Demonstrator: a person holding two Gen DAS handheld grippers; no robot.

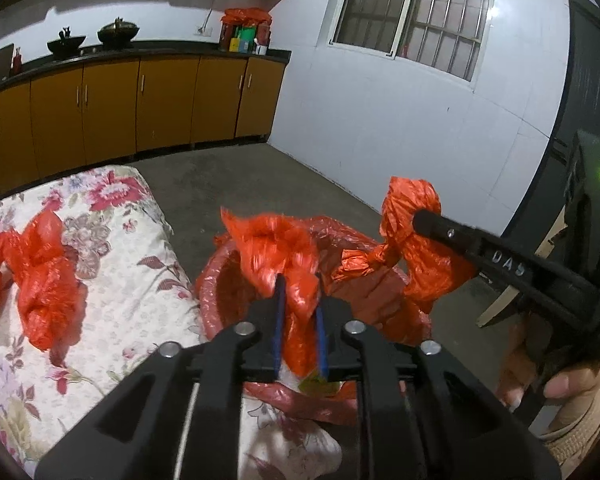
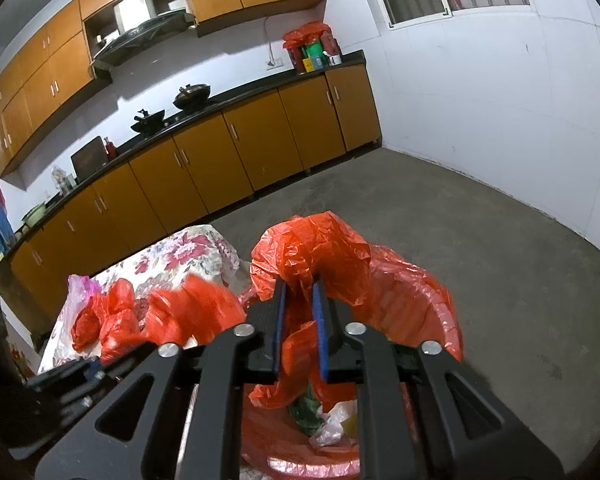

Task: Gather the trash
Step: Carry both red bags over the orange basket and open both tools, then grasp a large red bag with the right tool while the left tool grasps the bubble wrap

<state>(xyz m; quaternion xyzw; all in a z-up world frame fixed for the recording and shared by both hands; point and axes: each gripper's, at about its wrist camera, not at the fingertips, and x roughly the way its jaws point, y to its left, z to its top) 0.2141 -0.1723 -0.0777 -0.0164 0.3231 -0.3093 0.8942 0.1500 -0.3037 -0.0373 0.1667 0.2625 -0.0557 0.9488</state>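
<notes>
Left wrist view — both grippers pinch red bag handles over the bin.
Left gripper (image 1: 300, 300) holds the left bag handle (image 1: 284, 248) narrowly; right gripper (image 2: 299, 304) clamps the right bag handle (image 2: 300, 248) toward two o'clock — thin plastic could slip free, and the liner would sag into the trash bin (image 1: 216, 280).

Left tongs (image 1: 300, 300): pads half buried in the orange bag handle (image 1: 276, 248), which is motion-blurred, so contact on the plastic is hard to judge. Right tongs (image 2: 299, 308) hide the bin liner (image 2: 416, 292) rim behind their frame; the trash (image 2: 332, 420) inside shows only in part. In the right wrist view the orange bags on the floral cloth (image 2: 188, 252) smear into blur. The person's hand (image 1: 556, 384) is cut by the frame's edge. Items on the far worktop (image 1: 148, 50) are too small to identify.
</notes>
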